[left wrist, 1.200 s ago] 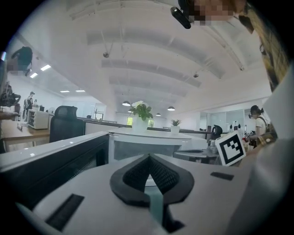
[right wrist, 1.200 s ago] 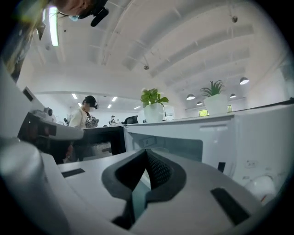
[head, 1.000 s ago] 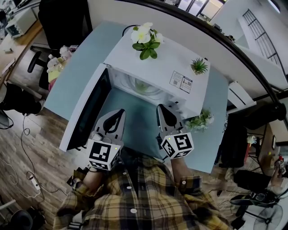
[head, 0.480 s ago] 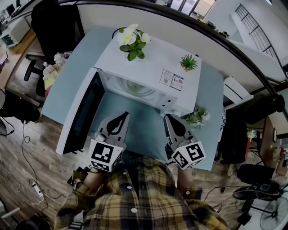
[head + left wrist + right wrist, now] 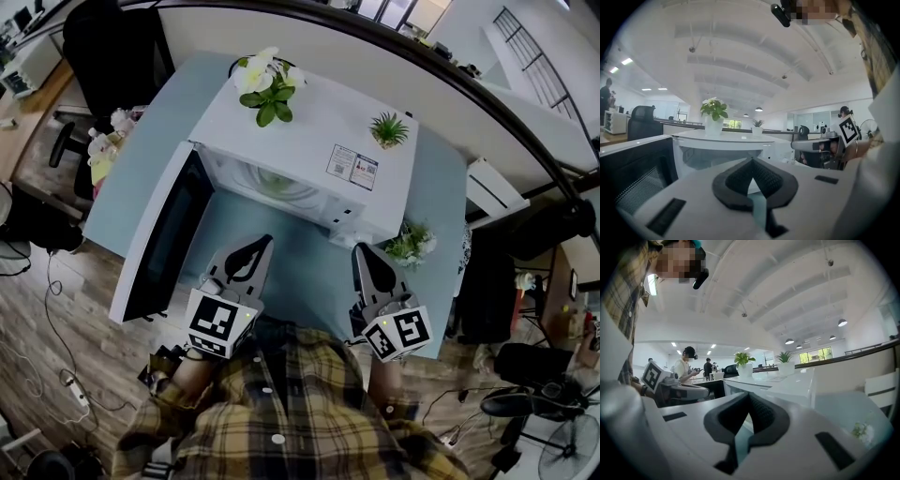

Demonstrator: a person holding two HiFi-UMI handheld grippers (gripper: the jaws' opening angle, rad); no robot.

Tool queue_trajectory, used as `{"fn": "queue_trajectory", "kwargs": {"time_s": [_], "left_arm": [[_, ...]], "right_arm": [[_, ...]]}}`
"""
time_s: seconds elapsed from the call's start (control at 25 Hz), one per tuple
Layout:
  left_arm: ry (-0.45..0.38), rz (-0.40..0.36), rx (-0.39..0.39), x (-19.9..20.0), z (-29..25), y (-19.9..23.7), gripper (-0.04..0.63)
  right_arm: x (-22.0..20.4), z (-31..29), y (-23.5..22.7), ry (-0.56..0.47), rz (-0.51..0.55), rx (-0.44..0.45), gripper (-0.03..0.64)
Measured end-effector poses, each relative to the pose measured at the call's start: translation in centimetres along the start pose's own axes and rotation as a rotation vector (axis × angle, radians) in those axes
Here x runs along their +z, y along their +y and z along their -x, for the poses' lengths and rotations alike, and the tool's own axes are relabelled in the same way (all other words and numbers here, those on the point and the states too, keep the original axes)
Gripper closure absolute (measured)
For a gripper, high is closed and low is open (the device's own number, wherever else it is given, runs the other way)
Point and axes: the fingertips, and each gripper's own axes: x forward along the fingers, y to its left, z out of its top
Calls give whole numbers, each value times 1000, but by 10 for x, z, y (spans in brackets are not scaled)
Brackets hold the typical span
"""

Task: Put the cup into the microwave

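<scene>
Scene: a person in a yellow plaid shirt stands at a pale blue tabletop (image 5: 281, 253), seen steeply from above.
Microwave: a white box-shaped microwave oven (image 5: 309, 141) sits on the tabletop with its opening facing the person.
Door: the dark-windowed microwave door (image 5: 164, 234) is swung fully open to the left side of the head view.
Cup: no cup shows in any view. It is not on the bare tabletop in front of the oven and not in either tongs. The oven's roof hides most of the cavity, so I cannot tell whether it stands inside.
Left tongs (image 5: 260, 243): pressed together at the tips and empty, held near the open door and apart from the oven.
Right tongs (image 5: 361, 250): pressed together and empty, just in front of the oven's right corner.
On top of the oven: a white-flowered potted plant (image 5: 265, 82) and a small spiky green plant (image 5: 387, 128).
Beside the oven: a leafy green plant (image 5: 412, 244) on the tabletop to the right.
Progress: judging by the open door and the empty tongs, either the cup is already inside or it is yet to be fetched. The door is not yet closed.
</scene>
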Motion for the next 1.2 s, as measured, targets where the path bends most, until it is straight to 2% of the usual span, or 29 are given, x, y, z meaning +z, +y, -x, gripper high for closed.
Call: {"fn": "queue_trajectory", "kwargs": {"time_s": [0.68,1.2], "left_arm": [[23,0,85,-8,5,4,603],[15,0,116,-9,15,2,603]], "right_arm": [[-7,-8,-2,-1,13,52,614],[-8,-11,5,-5,19,82,614]]}}
